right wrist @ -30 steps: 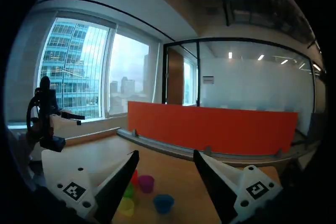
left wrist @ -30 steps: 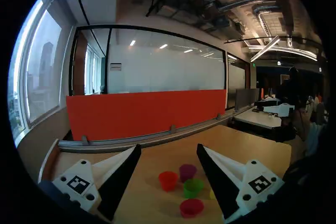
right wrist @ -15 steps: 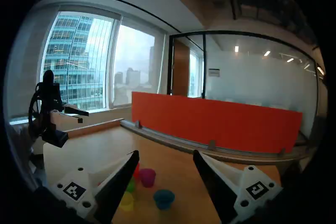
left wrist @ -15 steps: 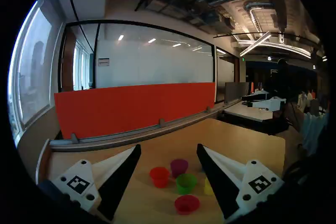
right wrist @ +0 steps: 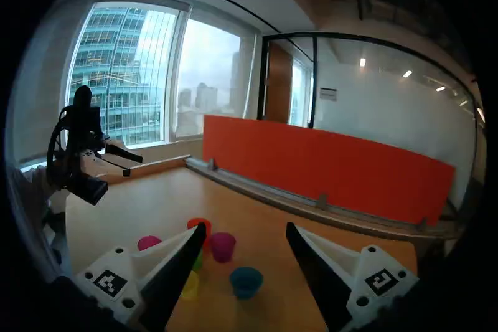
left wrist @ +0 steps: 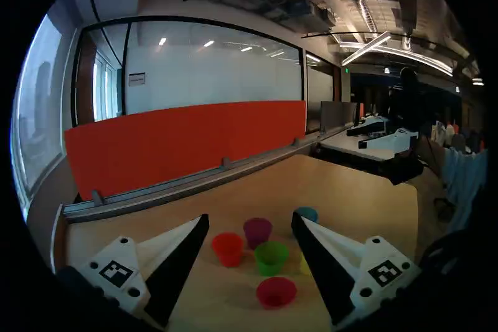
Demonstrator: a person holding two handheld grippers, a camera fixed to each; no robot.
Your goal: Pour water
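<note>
A long wooden table (left wrist: 348,195) fills the lower half of both views, backed by an orange partition (left wrist: 187,139) on a grey rail. The right gripper view adds tall windows (right wrist: 124,83) facing glass towers, and a dark device with looped cables (right wrist: 81,157) at the table's left edge; I cannot tell what it is. The left gripper view instead takes in an open office with more desks (left wrist: 373,142) and ceiling pipes.

The left gripper (left wrist: 249,216) and the right gripper (right wrist: 245,226) each hang above the table with both fingers spread wide, gripping nothing.

Six small cups stand clustered on the table, one of each colour. In the left gripper view they are the orange cup (left wrist: 227,248), purple cup (left wrist: 257,231), green cup (left wrist: 271,257), pink cup (left wrist: 276,291), blue cup (left wrist: 305,213) and yellow cup (left wrist: 304,265), the last two partly hidden behind a finger. Whether they contain water is unclear.
</note>
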